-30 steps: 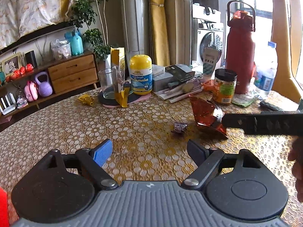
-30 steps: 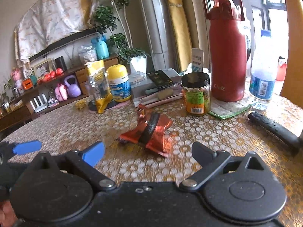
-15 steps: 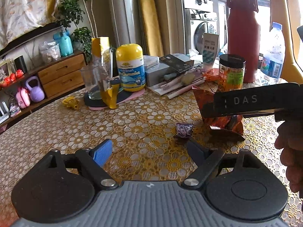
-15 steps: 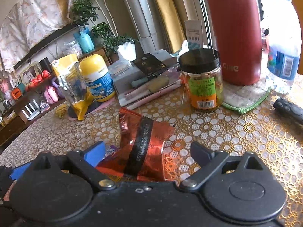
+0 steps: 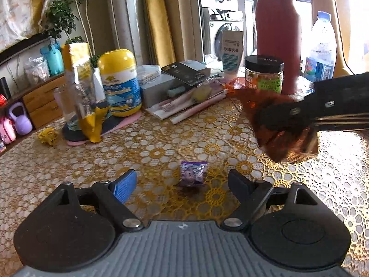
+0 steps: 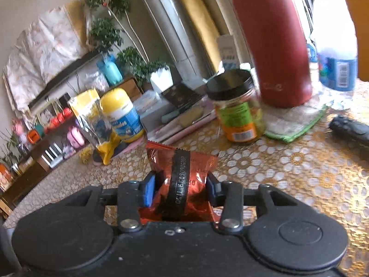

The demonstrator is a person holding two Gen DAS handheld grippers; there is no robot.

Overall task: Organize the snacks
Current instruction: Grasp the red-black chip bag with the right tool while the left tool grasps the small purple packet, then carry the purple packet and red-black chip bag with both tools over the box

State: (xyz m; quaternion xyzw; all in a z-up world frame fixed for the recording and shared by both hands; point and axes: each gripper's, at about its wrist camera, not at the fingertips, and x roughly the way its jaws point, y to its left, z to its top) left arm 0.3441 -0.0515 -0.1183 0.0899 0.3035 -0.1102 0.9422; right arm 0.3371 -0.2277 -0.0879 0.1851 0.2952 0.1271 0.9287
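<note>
Two grippers differ: the left gripper (image 5: 182, 182), jaws spread wide, has the small purple candy wrapper (image 5: 192, 173) lying on the table straight ahead between its fingers; the right gripper (image 6: 180, 188) pinches the red snack packet (image 6: 182, 168).

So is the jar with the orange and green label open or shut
Shut. A black lid sits on the jar, in both wrist views.

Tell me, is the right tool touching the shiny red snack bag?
Touching. The right wrist view shows the right tool pinching the red snack bag from both sides.
</note>
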